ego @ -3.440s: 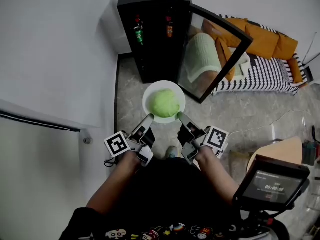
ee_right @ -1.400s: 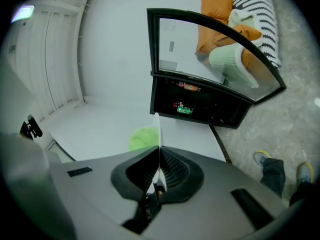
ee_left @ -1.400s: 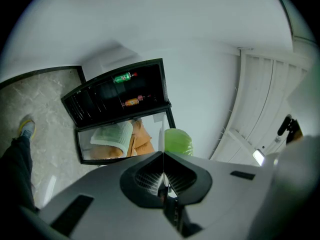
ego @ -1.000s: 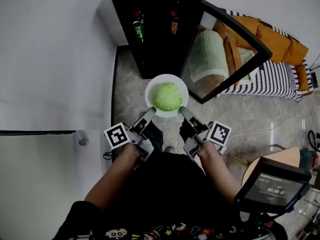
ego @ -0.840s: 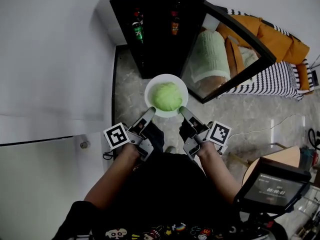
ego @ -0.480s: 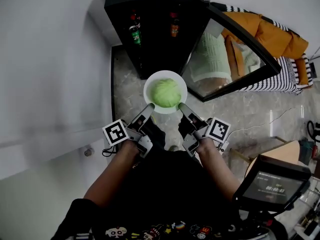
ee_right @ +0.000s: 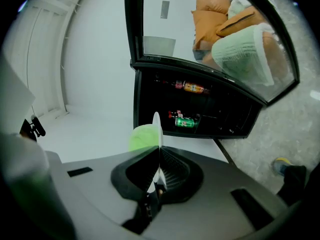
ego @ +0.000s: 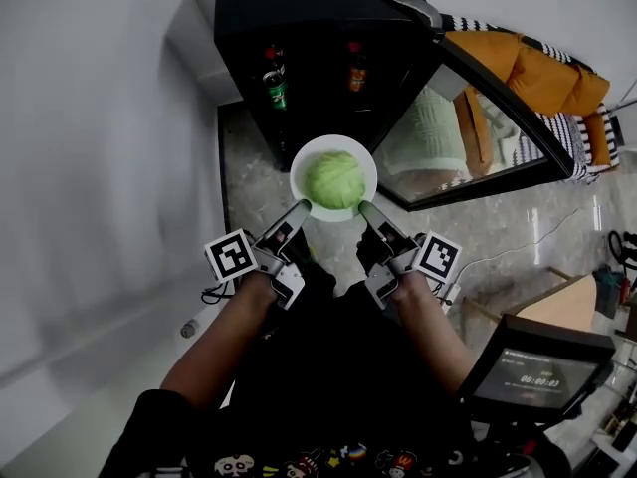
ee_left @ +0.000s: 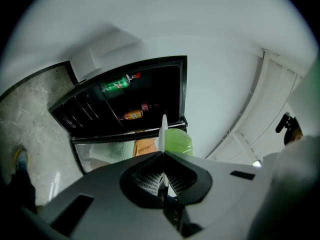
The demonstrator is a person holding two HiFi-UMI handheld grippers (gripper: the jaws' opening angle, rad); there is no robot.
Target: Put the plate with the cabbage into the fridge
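Together the left gripper and right gripper clamp the near rim of the white plate, jaws closed on it. The plate, carrying the cabbage, hangs level just before the open black fridge.

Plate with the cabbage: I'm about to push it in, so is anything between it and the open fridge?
Nothing visible does. The white round plate faces the black fridge's open front; the glass door is swung aside at the right, and the drinks sit deeper inside.
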